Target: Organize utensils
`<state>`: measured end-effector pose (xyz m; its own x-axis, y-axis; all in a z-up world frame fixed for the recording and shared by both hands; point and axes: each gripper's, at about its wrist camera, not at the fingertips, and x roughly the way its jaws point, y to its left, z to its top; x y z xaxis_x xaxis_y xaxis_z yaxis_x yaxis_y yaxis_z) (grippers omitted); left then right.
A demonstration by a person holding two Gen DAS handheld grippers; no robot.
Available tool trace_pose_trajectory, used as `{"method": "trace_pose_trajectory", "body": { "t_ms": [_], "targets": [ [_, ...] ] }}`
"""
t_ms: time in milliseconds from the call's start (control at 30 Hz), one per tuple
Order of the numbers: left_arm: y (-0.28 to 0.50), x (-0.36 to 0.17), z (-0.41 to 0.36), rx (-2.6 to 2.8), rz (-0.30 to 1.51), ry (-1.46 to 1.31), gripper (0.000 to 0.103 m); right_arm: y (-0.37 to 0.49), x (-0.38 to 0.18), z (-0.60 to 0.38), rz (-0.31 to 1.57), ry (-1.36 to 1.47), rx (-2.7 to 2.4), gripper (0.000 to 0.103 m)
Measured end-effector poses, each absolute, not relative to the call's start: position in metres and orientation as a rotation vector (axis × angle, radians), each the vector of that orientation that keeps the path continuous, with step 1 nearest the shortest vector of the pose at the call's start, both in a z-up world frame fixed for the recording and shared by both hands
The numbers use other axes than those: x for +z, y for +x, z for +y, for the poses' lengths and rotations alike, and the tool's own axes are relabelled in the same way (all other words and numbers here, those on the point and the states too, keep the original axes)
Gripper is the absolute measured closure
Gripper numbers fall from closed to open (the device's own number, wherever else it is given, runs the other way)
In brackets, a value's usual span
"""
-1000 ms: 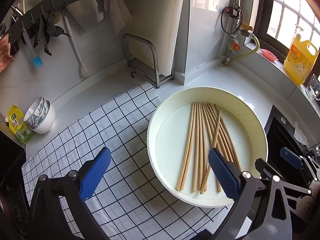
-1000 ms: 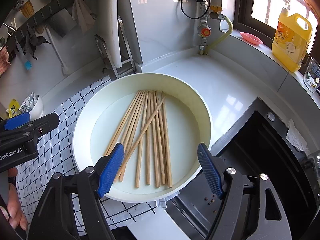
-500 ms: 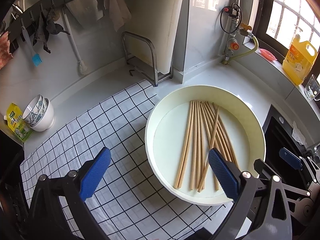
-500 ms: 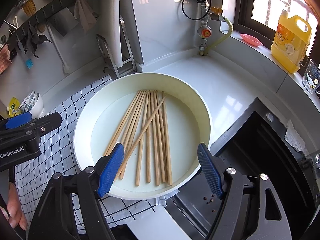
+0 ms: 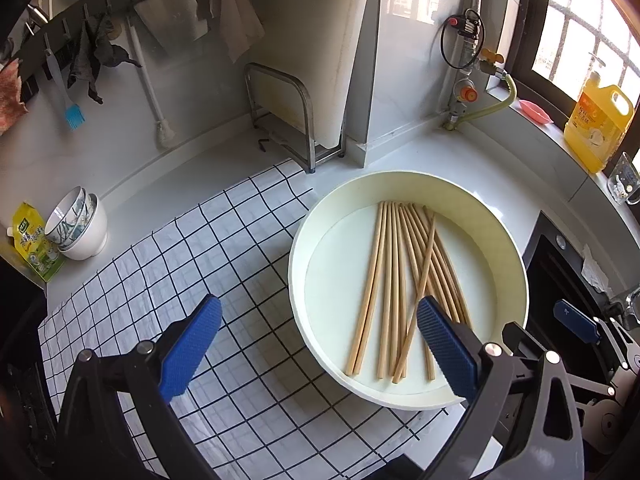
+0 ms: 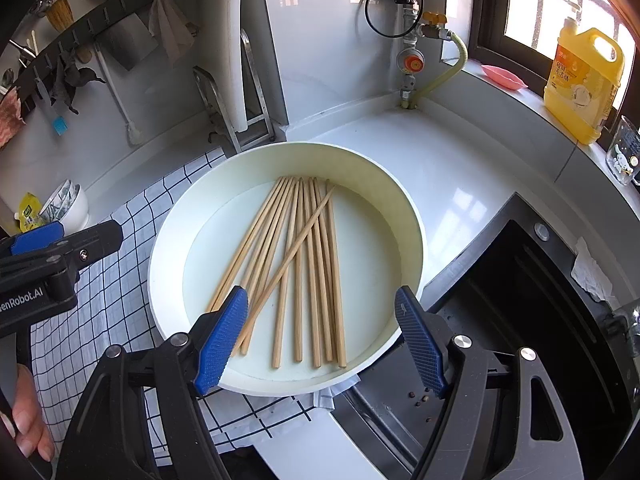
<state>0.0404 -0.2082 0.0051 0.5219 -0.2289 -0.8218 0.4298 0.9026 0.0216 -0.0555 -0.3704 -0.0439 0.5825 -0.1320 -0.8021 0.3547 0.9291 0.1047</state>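
Observation:
Several wooden chopsticks [image 5: 400, 280] lie side by side in a round cream tray [image 5: 316, 216], one lying crossed over the others. They show in the right wrist view too [image 6: 304, 264], in the same tray [image 6: 412, 224]. My left gripper [image 5: 320, 344] is open and empty, above the tray's left rim and the checked cloth. My right gripper [image 6: 320, 340] is open and empty, above the near ends of the chopsticks. The left gripper also shows at the left edge of the right wrist view [image 6: 52, 256].
A white checked cloth [image 5: 192, 264] lies under the tray. Stacked bowls [image 5: 78, 224] and a yellow packet [image 5: 34, 240] stand at the left. A metal rack with a cutting board [image 5: 296, 120] stands behind. A black hob [image 6: 540, 320] lies to the right. A yellow detergent jug [image 6: 584, 80] stands on the sill.
Both grippers have drifted slightly; the tray sits a little further right and lower in the left wrist view. Both stay open and the chopsticks have not moved.

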Motion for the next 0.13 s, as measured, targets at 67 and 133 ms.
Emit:
{"method": "trace_pose_trajectory", "body": {
  "t_ms": [67,133],
  "targets": [
    [0.0407,0.0046,-0.2078,-0.394,0.947,0.235,0.007,-0.0558,-0.0443,-0.3698,0.908,0.267,-0.288,0.031],
    [0.0412,0.0033,-0.2078,-0.396,0.956,0.231,0.007,-0.0560,-0.0446,-0.3696,0.909,0.267,-0.288,0.031]
  ]
}}
